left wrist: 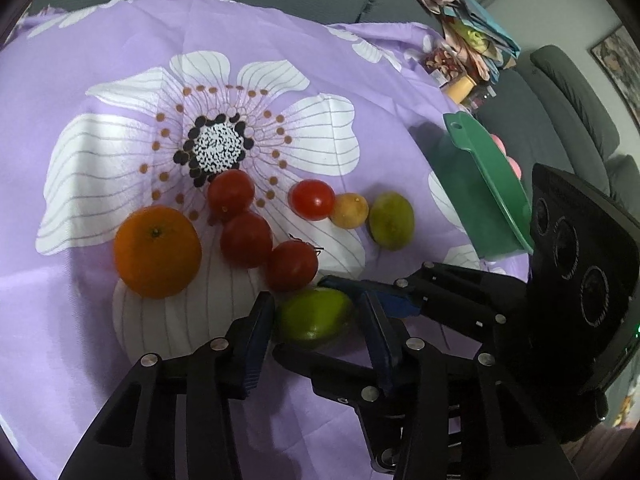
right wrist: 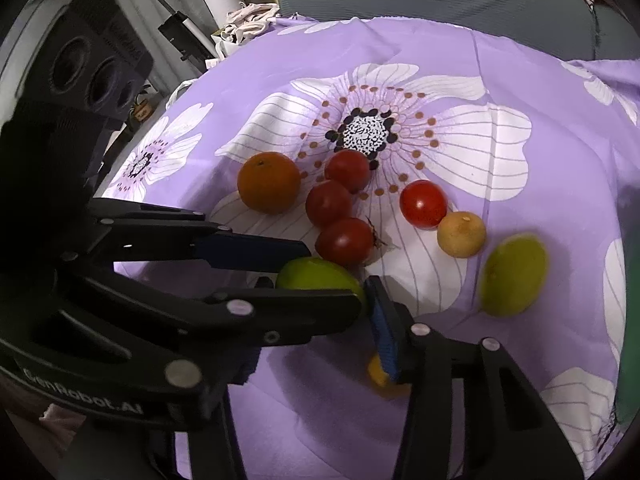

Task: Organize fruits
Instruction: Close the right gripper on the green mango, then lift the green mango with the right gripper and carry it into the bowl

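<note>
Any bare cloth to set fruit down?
Free: the purple flowered cloth beyond the big white flower, and left of the orange. Crowded: red tomatoes, small yellow fruit, green limes, both grippers.

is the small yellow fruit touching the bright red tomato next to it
Touching. In the left wrist view the small yellow fruit sits against the bright red tomato with no purple cloth between them; the right wrist view agrees.

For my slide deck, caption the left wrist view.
Left gripper pinching a green lime beside tomatoes and an orange on a purple floral cloth.
</note>
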### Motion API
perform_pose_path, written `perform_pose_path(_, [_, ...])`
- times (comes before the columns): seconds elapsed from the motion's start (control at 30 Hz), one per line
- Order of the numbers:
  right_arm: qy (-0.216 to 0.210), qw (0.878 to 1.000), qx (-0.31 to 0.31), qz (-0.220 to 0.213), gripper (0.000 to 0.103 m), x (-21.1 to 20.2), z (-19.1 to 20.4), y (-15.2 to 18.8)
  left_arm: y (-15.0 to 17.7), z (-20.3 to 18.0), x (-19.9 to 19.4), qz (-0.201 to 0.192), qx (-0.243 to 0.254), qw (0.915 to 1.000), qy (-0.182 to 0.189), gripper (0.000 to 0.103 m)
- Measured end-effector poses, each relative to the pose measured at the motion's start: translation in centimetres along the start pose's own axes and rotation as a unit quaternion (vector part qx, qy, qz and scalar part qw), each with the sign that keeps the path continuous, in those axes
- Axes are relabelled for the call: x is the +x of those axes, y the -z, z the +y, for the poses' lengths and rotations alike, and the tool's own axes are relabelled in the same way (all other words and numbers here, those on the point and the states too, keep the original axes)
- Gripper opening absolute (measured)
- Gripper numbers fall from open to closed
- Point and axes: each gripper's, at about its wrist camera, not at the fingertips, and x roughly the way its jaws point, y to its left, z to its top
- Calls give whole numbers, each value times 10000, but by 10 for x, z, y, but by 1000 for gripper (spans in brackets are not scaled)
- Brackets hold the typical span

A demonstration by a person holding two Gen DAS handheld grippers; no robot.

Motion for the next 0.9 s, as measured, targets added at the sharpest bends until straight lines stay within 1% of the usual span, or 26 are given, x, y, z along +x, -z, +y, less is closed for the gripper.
perform_pose_path(0.27, [50, 9998, 136, -108, 45, -5, 0, 5, 3, 0, -3, 24, -75, 9999, 139, 44])
perform_pose_path(0.6, [129, 9990, 227, -352, 45, -24, 5, 16, 7, -23, -10, 15, 161, 9998, 85, 44])
perform_pose_path(0.9, [134, 9979, 250, -588, 45, -44, 4, 23, 6, -46, -15, -37, 406, 9992, -38, 44])
